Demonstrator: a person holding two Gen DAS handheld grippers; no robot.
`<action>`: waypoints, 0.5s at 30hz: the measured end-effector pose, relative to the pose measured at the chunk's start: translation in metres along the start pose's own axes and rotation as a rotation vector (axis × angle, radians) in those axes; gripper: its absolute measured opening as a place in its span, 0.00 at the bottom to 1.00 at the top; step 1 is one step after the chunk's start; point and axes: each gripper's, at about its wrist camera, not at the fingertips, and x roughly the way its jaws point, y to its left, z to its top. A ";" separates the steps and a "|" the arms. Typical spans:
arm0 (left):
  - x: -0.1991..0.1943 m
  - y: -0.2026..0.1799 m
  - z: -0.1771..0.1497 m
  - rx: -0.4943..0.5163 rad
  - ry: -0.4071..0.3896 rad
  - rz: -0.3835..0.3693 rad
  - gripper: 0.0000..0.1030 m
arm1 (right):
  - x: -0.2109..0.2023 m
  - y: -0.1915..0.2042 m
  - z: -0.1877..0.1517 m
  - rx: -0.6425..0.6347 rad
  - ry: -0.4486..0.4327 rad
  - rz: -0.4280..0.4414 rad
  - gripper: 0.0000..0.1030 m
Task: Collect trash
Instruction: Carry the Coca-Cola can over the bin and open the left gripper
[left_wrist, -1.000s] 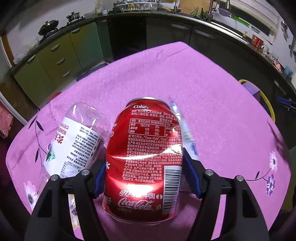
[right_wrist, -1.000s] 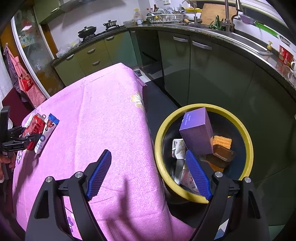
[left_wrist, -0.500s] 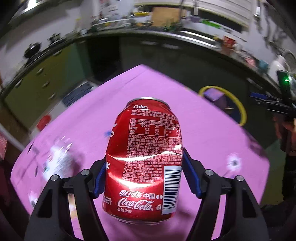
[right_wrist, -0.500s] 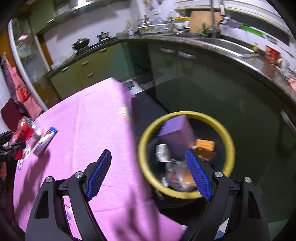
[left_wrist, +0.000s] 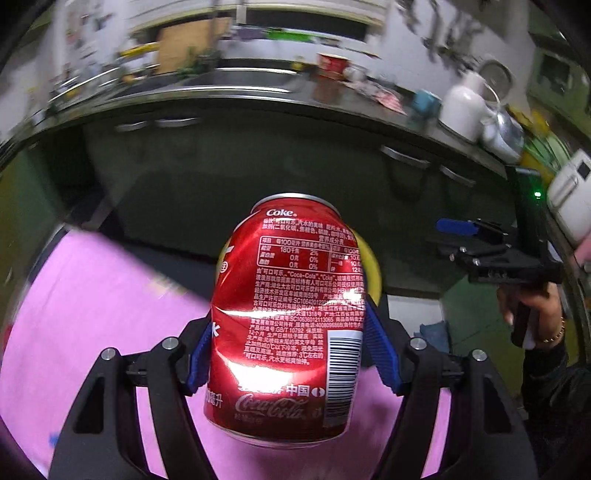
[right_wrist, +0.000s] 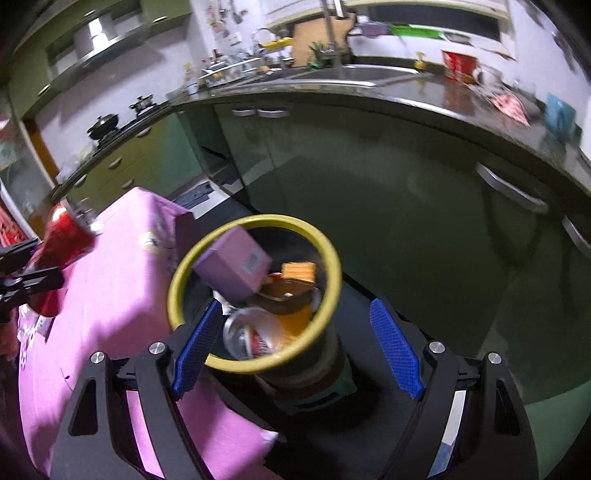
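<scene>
Left gripper (left_wrist: 288, 354) clamped on a dented red Coke can (left_wrist: 286, 325), blue pads pressed into both flanks; the grip looks the same as a second ago. What changed is the backdrop: a second ago the can sat low over the pink tablecloth (left_wrist: 96, 317) beside a clear plastic bottle, which has now dropped out of the left view; the can now hangs past the table edge with dark cabinet fronts behind it and a sliver of yellow rim (left_wrist: 373, 273) peeking from behind its right shoulder. Heavy blur in the surroundings suggests a fast swing toward the bin. Right gripper (right_wrist: 295, 347) empty, jaws spread wide, hanging over the yellow-rimmed bin (right_wrist: 325, 258); it has drifted so the bin sits between its fingers. Bin already holds a purple box (right_wrist: 236, 266), an orange wafer-like piece and other wrappers. In the right view the can (right_wrist: 61, 240) is still over the cloth near the table's far side. Judgement: carry under way, drop not yet done; the bottle probably still waits on the table.
</scene>
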 end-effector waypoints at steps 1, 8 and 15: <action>0.012 -0.006 0.007 0.013 0.005 -0.006 0.65 | 0.001 -0.007 -0.001 0.009 0.003 -0.006 0.79; 0.089 -0.027 0.030 0.087 0.064 -0.013 0.68 | -0.001 -0.041 -0.013 0.062 0.015 -0.031 0.79; 0.086 -0.027 0.034 0.079 0.021 -0.008 0.78 | 0.005 -0.040 -0.016 0.070 0.029 -0.024 0.79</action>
